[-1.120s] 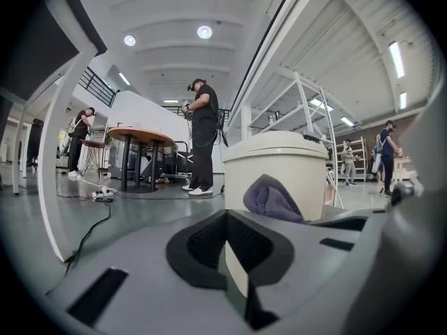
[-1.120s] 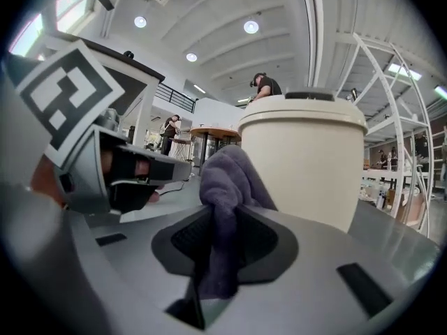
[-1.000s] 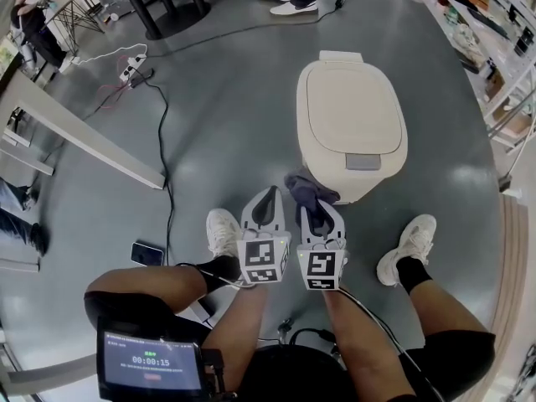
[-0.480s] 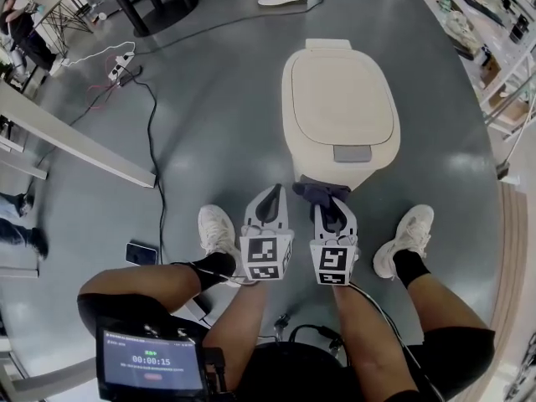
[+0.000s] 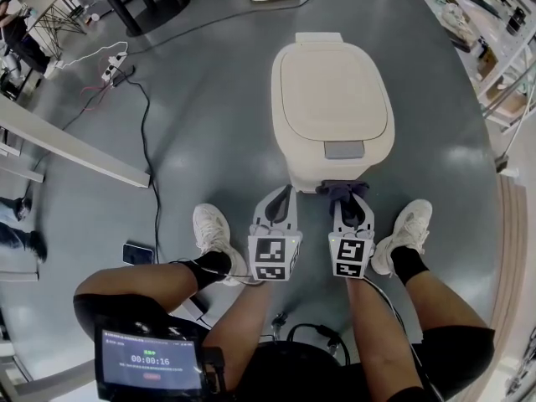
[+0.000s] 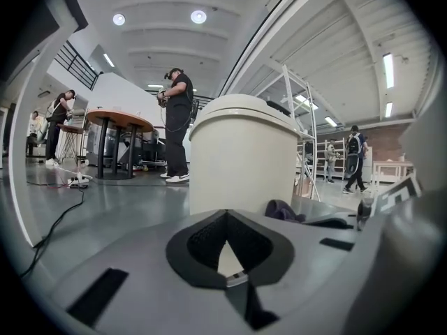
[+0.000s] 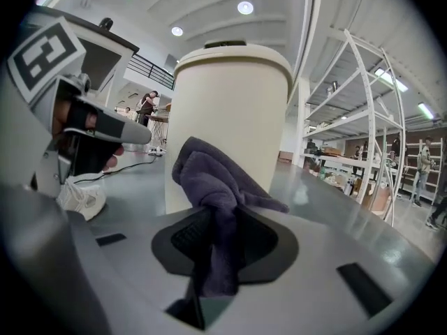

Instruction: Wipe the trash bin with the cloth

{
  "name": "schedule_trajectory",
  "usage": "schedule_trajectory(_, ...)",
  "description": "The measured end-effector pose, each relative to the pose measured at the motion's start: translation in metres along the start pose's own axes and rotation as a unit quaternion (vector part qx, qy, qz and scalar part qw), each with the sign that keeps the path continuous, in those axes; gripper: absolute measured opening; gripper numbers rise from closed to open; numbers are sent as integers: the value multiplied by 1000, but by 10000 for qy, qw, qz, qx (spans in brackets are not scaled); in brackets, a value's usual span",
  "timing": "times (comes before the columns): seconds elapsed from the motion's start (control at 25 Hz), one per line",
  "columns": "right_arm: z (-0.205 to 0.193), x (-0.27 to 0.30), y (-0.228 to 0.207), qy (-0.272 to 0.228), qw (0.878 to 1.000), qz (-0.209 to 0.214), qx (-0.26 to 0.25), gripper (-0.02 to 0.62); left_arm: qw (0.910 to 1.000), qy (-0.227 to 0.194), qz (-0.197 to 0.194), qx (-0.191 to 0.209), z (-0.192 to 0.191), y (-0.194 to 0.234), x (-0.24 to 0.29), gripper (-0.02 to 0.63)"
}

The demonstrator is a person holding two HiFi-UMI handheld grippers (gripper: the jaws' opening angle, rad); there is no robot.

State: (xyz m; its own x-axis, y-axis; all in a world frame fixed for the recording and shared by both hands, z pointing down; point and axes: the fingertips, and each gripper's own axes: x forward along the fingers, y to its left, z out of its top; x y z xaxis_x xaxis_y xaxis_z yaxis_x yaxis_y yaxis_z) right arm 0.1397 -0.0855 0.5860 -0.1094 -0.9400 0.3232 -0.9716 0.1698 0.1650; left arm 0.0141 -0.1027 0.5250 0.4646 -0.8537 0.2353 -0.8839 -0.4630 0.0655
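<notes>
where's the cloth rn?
Head view, centre: the purple cloth is clamped in the right gripper, bunched at the front foot of the beige trash bin, just right of the left gripper.

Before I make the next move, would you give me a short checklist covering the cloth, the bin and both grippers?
1. Dark purple fabric cloth clamped in the right gripper: ok.
2. Left gripper shut with nothing between its jaws: ok.
3. Cream plastic trash bin upright with its lid closed: ok.
4. Cloth touching the bin's front wall: cannot tell; it sits right at the wall in the head view.
5. Black floor cable away from the bin: ok.
</notes>
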Motion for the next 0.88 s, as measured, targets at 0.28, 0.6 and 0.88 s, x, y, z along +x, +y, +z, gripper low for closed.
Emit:
schedule_trajectory(0.28, -34, 13, -27, 408, 9984, -302, 246, 89, 10000, 69, 1, -47, -11, 1, 8, 0)
schedule_trajectory(0.6, -36, -4, 33, 344, 9992, 168, -129, 88, 9992, 264, 224, -192, -20, 16, 5, 0)
schedule_trajectory(0.88, -28, 5, 90, 336, 9965, 717, -262, 88, 9986, 246, 373, -272, -20, 26, 3, 0)
